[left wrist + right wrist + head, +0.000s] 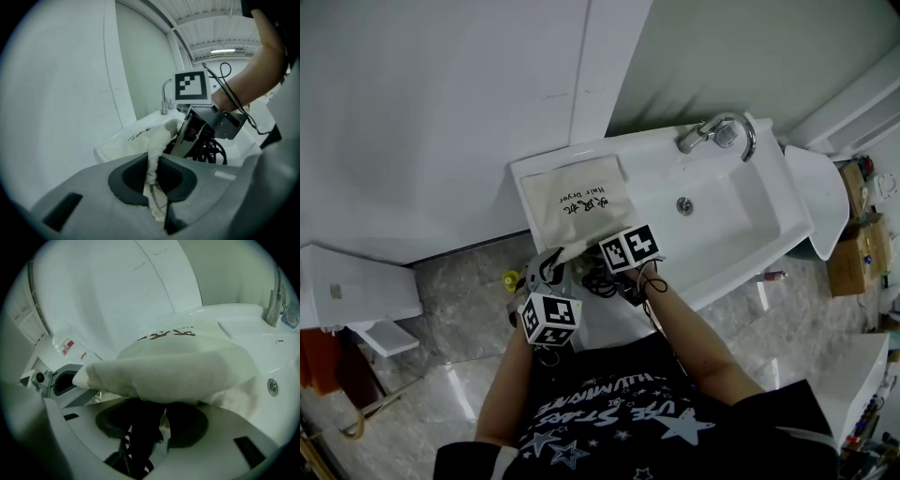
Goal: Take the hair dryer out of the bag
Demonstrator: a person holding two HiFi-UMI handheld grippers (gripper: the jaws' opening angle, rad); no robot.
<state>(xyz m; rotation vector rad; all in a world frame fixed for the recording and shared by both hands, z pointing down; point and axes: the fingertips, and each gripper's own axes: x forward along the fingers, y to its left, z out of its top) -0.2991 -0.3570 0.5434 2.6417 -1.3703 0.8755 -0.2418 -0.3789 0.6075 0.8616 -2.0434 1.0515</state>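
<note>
A white cloth bag (577, 197) with printed lettering lies on the flat left end of the washbasin. My left gripper (551, 265) is shut on the bag's bunched near edge (151, 154) and holds it up. My right gripper (605, 277) reaches under the lifted cloth (187, 366) into the bag's mouth. A black part of the hair dryer (140, 427) lies between its jaws, with a pale sliver showing beside the right pad. Loops of black cord (213, 150) hang below the right gripper (187, 136). The remainder of the dryer is hidden by cloth.
The white basin (741, 225) with its drain lies right of the bag, and a chrome tap (717, 131) stands at its back. A white wall rises behind. At the left is a white toilet (356, 291). Cardboard boxes (858, 248) stand at far right.
</note>
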